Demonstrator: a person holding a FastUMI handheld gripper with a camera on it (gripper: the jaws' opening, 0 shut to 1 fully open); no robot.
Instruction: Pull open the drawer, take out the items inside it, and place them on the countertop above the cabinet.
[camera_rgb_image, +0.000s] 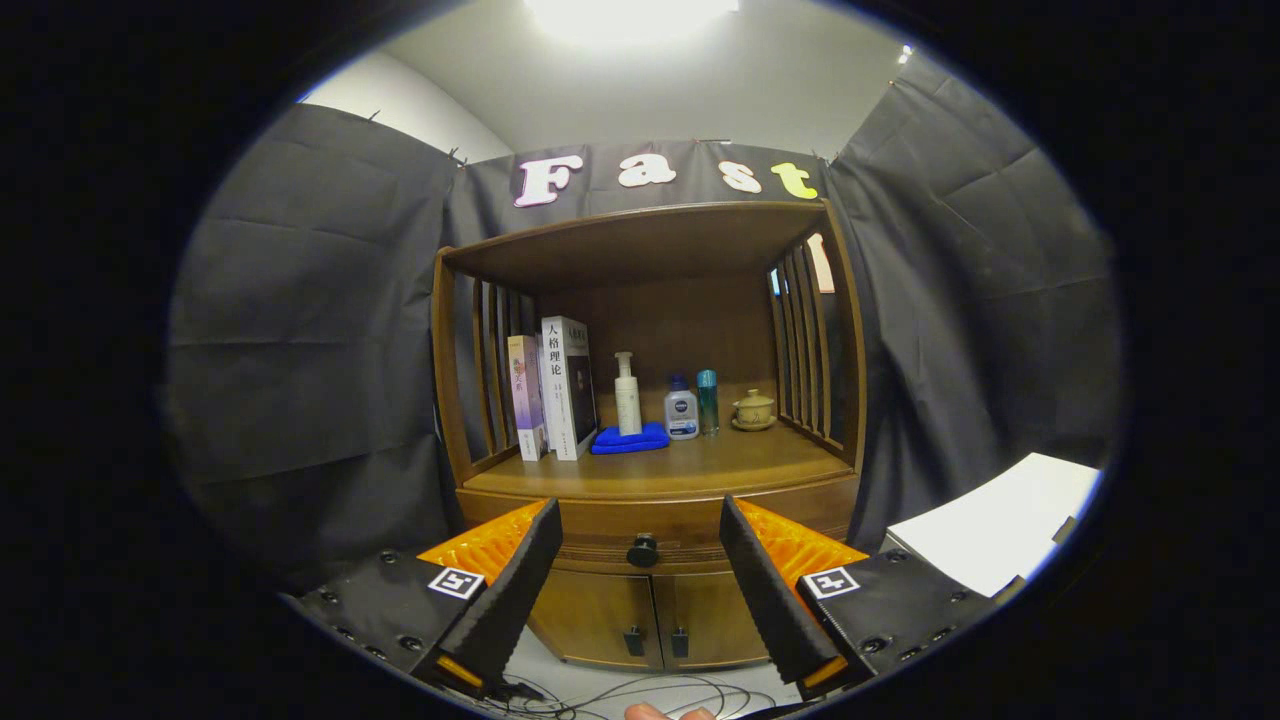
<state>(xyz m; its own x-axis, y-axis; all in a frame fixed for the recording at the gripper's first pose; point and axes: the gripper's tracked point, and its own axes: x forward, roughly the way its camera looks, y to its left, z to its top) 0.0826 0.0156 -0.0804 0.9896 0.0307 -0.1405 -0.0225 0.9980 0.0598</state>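
A brown wooden cabinet (650, 490) stands ahead against the booth's back wall. Its drawer (600, 522) is closed, and the black round knob (642, 550) sits level with my fingertips, in the gap between them but farther off. My gripper (640, 525) is open, with nothing between its two black and orange fingers (520, 575). The countertop (655, 465) above the drawer carries two upright books (555, 388), a folded blue cloth (630, 438) with a white pump bottle (627, 393) on it, two small bottles (692, 405) and a lidded ceramic cup (753, 410).
Two lower cabinet doors (650, 620) with small black handles sit under the drawer. A white surface (1000, 520) lies to the right of the cabinet. Cables (640, 692) trail on the floor in front. A fingertip (650, 712) shows near my gripper's base.
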